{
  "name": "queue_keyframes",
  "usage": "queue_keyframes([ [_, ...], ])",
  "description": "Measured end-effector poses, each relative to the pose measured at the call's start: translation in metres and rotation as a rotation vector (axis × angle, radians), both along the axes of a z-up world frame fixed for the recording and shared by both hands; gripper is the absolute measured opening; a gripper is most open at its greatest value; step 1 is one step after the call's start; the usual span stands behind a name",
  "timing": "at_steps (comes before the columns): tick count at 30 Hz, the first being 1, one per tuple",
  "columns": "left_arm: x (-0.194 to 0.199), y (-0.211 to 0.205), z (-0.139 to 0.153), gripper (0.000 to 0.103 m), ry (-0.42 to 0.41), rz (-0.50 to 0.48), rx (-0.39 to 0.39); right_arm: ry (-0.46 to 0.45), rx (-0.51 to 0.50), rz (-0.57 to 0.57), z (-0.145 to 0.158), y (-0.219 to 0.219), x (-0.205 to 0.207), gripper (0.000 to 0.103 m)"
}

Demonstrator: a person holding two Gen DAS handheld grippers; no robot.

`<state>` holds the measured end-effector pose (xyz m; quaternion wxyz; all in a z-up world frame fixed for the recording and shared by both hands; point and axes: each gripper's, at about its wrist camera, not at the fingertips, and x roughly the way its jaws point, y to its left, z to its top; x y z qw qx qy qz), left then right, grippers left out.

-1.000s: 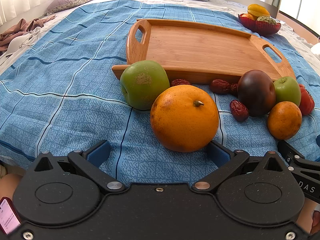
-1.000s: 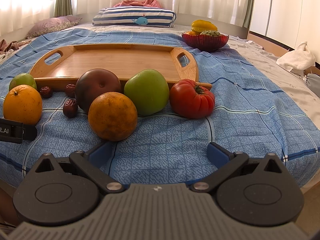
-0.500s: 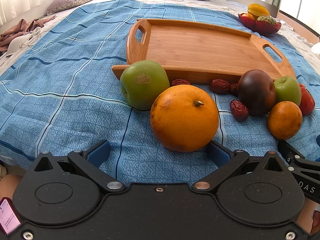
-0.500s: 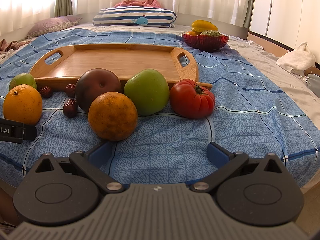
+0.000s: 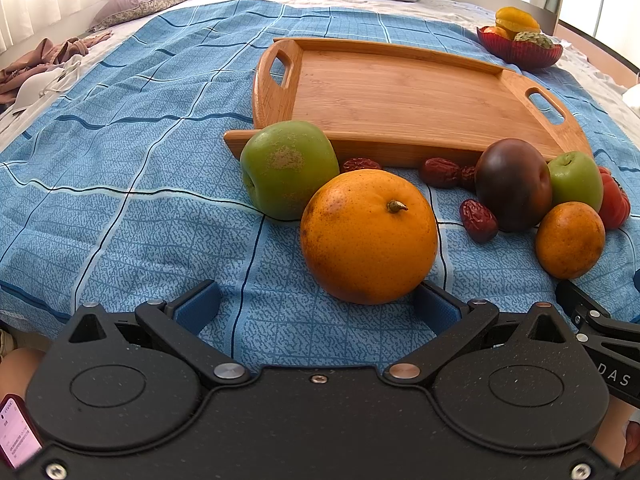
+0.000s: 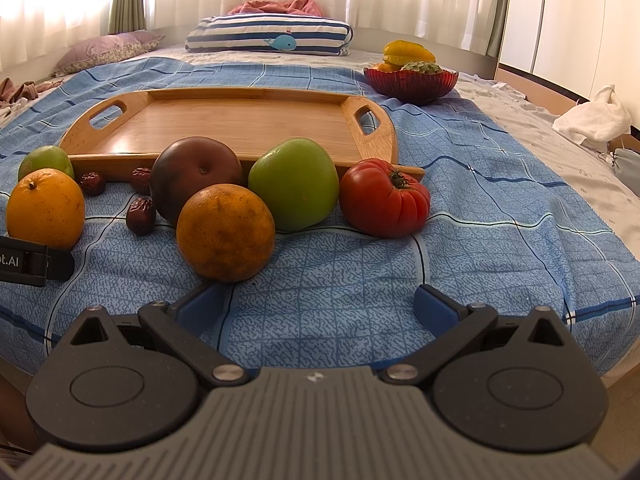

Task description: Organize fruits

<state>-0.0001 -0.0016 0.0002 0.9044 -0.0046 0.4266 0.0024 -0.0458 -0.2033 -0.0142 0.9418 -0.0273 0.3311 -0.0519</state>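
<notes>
Fruit lies on a blue blanket in front of an empty wooden tray (image 5: 400, 92) (image 6: 240, 120). In the left wrist view a large orange (image 5: 368, 236) sits just ahead of my open left gripper (image 5: 316, 304), near its right finger, with a green apple (image 5: 288, 174) behind it. In the right wrist view a darker orange (image 6: 226, 232) sits ahead of my open right gripper (image 6: 320, 304), toward its left finger. Behind it are a dark plum (image 6: 192, 176), a green apple (image 6: 296, 184) and a red tomato (image 6: 384, 198). Several red dates (image 6: 140, 214) lie between.
A red bowl (image 6: 412, 80) of other fruit stands at the far right of the bed. A striped pillow (image 6: 272, 34) lies at the back. Clothes (image 5: 40, 72) lie at the left edge, a white cloth (image 6: 596, 118) at the right. The bed edge is just below both grippers.
</notes>
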Motion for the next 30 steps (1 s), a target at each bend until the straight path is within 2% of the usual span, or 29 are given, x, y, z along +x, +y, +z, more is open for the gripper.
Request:
queue_keyframes([
  [30, -0.0008, 0.0015, 0.0027, 0.103, -0.005, 0.001, -0.003, -0.015, -0.006, -0.007, -0.0015, 0.0014, -0.0025, 0.103],
])
